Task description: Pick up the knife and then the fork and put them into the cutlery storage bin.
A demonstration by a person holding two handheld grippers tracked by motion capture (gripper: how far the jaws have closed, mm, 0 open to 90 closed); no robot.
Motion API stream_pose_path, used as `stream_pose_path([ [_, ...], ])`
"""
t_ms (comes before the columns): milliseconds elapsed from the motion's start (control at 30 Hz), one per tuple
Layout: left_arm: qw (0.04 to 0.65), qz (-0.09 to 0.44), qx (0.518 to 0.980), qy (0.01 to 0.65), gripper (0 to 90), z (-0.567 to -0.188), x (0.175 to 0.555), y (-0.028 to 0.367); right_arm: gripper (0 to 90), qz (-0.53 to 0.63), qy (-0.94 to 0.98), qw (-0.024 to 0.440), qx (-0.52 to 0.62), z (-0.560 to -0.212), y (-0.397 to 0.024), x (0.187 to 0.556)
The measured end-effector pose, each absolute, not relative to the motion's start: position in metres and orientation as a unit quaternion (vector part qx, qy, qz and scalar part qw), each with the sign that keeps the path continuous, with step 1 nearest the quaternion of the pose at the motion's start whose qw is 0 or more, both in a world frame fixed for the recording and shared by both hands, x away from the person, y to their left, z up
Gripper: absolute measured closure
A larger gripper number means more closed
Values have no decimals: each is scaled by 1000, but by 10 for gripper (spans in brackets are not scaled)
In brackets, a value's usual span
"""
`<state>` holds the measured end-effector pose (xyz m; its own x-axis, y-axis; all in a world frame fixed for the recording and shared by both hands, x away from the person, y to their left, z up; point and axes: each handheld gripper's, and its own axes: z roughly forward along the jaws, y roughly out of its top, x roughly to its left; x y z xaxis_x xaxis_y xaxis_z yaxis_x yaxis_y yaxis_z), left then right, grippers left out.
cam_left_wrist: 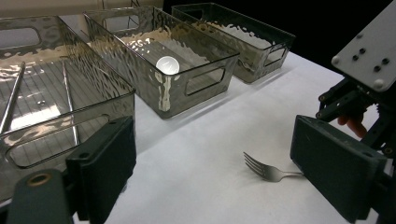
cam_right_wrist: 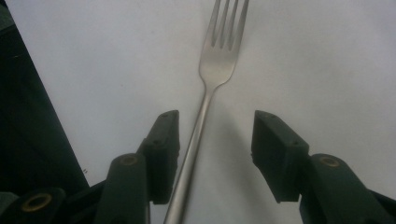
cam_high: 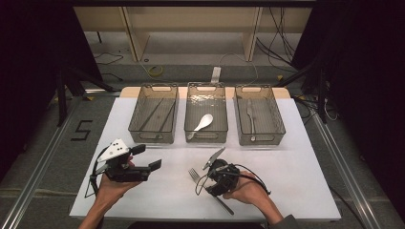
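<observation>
Lying flat on the white bench (cam_high: 296,191), the fork (cam_right_wrist: 205,116) points its tines away, near the front edge, right of centre. Its handle runs between the jaws of the right gripper (cam_right_wrist: 215,140), which are parted and not pressing it. Left gripper (cam_left_wrist: 210,168) hovers at left, jaws released. Three bins (cam_high: 206,138) stand farther back.

Fork (cam_high: 194,174) handle hidden under the right hand-held gripper (cam_high: 217,177) from above; end cut off by the near edge in the right gripper view.
</observation>
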<state>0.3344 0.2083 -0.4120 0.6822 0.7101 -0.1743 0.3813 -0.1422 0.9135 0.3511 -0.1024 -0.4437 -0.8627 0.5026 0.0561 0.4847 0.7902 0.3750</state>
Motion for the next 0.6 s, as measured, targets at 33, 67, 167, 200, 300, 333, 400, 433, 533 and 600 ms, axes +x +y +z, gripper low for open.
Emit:
stream_pose_path([
  [33,541,152,740,369,137,-412,335,208,548,189,946,20,263,-445,-102,351],
  [67,541,151,740,369,137,-412,334,208,558,188,947,22,261,-446,-101,351],
  [167,541,152,740,368,137,-412,334,208,588,183,949,19,255,-450,-100,351],
  [200,541,152,740,368,137,-412,334,208,598,181,950,18,253,-451,-100,351],
  [300,541,152,741,368,137,-412,334,208,622,177,951,17,254,-454,-98,350],
  [333,541,152,741,368,137,-412,334,208,631,175,951,17,253,-454,-98,350],
  [400,539,152,742,367,137,-413,335,208,645,170,953,18,251,-455,-98,349],
  [433,539,153,742,367,137,-412,335,208,652,173,952,18,251,-455,-97,349],
  [533,540,153,742,367,137,-412,334,208,668,165,953,13,254,-456,-96,348],
  [600,540,152,742,367,138,-412,334,208,679,167,954,19,248,-458,-95,348],
])
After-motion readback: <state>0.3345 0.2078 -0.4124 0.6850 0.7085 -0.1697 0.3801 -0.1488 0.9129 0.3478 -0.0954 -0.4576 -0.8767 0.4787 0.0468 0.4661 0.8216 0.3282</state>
